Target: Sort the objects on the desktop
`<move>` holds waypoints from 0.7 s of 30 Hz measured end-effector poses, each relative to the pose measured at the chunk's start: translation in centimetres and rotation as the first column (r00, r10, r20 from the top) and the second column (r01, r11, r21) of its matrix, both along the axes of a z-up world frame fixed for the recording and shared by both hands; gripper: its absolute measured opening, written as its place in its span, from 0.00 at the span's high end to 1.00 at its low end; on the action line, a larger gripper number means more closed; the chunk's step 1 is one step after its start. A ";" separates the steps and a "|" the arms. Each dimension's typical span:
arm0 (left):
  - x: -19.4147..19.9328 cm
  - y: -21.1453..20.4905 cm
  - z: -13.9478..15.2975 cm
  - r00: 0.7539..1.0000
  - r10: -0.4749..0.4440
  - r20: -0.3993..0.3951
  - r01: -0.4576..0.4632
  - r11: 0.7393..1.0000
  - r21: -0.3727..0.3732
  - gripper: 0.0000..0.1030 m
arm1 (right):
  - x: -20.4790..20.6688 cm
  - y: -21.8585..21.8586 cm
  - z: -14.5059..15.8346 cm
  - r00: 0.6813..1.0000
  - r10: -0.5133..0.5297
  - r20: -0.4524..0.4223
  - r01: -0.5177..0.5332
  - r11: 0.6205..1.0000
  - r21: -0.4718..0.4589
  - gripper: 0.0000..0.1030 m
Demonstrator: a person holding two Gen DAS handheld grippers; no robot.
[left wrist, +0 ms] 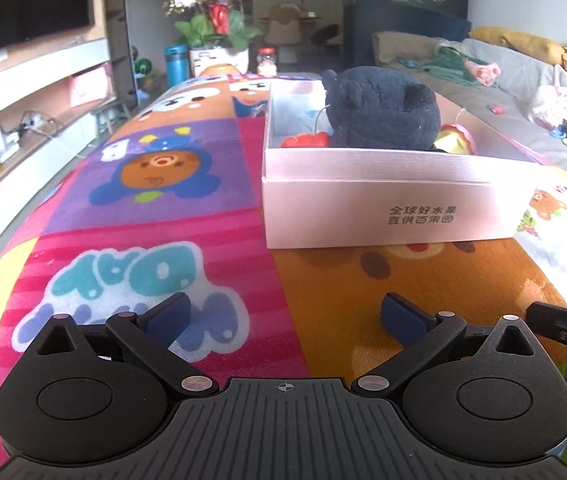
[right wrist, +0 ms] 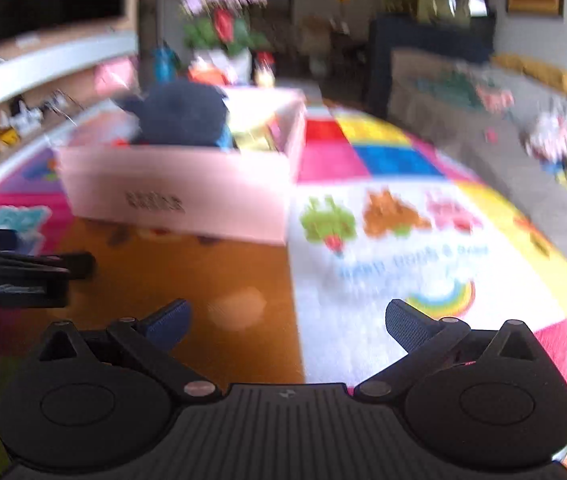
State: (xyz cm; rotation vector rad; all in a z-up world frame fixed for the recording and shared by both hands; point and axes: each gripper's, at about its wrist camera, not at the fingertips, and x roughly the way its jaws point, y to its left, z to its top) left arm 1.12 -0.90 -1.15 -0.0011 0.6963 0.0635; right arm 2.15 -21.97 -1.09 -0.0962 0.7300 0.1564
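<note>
White cardboard box (left wrist: 387, 216), lid off, standing on counter covered by cartoon-print mat (left wrist: 155, 184); printed characters on near wall. Inside: dark navy plush toy (left wrist: 383, 114) upright and rising above the rim, toward the middle-right of the box; red item (left wrist: 305, 140) low at near left corner, touching the plush; yellow-and-pink item (left wrist: 457, 140) at right of the plush, partly hidden. Pale blue lining or object behind the plush, identity not determinable.

Same box (right wrist: 179, 196) seen blurred in right wrist view, at far left, plush toy (right wrist: 181, 114) protruding above rim; yellow contents to its right, indistinct.

Left gripper (left wrist: 285, 316): jaws spread wide, nothing between them, blue pads clear of all objects, hovering above mat near the box's near wall. Part of the other gripper visible at right edge.

Right gripper (right wrist: 287, 322): jaws spread wide, holding nothing, above the seam between orange and white mat panels, near and to the right of the box.

Far end of counter: potted flowering plant (left wrist: 215, 16), teal tumbler (left wrist: 175, 66), small jar (left wrist: 267, 60). Sofa (left wrist: 503, 80) with scattered toys at right.
</note>
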 end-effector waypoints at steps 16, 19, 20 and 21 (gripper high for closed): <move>0.1 -0.2 -0.1 1.000 0.007 0.002 -0.007 1.000 -0.012 0.00 | 0.5 -0.2 -1.1 0.996 -0.093 0.014 0.092 0.994 0.051 0.00; 0.1 -0.2 -0.1 1.000 0.007 0.001 -0.007 1.000 -0.010 0.00 | 0.2 0.1 -1.0 0.994 -0.110 0.027 0.109 0.993 0.042 0.00; 0.1 -0.2 -0.1 1.000 0.007 0.001 -0.007 1.000 -0.012 0.00 | 0.1 0.0 -1.0 0.993 -0.111 0.027 0.110 0.993 0.047 0.00; 0.1 -0.2 -0.1 1.000 0.007 0.001 -0.007 1.000 -0.011 0.00 | 0.1 -0.1 -1.0 0.993 -0.111 0.029 0.110 0.993 0.053 0.00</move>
